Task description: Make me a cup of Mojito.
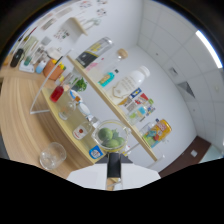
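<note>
A clear glass bowl [111, 137] holding green limes [106, 134] stands on the wooden counter [20, 107], just ahead of my gripper [114, 176]. A narrow dark piece with a gold end [114, 170] reaches from the gripper up to the bowl's near rim. An empty clear glass [52, 155] stands on the counter to one side of the bowl. Beyond the bowl are a green mint plant [79, 84] and a bottle of red liquid [57, 93]. The fingers themselves are hidden in the dark bottom of the view.
A wooden wall shelf [112, 107] carries a large white bottle [131, 82], a dark bottle [92, 52] and several small colourful bottles and boxes. More jars and cups [50, 65] crowd the counter's far end. A white surface [85, 177] lies under the gripper.
</note>
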Action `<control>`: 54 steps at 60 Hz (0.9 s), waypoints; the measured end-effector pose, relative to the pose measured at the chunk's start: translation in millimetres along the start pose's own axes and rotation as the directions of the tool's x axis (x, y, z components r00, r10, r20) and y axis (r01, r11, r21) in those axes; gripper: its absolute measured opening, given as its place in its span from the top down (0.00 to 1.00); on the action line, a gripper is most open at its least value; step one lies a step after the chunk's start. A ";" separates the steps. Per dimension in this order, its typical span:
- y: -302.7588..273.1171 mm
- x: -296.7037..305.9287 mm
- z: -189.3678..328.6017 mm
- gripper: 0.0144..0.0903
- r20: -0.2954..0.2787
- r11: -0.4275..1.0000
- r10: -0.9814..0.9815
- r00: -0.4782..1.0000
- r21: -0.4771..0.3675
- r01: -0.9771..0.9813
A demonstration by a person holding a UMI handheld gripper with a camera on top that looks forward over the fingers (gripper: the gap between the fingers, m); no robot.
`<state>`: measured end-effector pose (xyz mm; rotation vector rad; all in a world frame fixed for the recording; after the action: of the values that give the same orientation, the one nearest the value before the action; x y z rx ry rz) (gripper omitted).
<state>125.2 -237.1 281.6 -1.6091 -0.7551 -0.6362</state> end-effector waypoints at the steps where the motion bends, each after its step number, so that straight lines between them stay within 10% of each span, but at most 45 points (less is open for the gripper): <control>1: 4.0 3.5 -0.7 0.99 -0.002 0.998 0.060 0.998 -0.003 -0.060; 16: 111.3 5.0 -4.7 0.99 -0.004 0.743 0.651 0.759 -0.204 -0.638; 36: 259.3 -86.7 3.9 0.99 -0.032 0.519 0.781 0.624 -0.523 -0.676; 54: 290.9 -120.5 3.6 0.96 -0.023 0.476 0.802 0.597 -0.580 -0.661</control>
<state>271.2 -278.5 5.7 -2.3535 0.0590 0.0480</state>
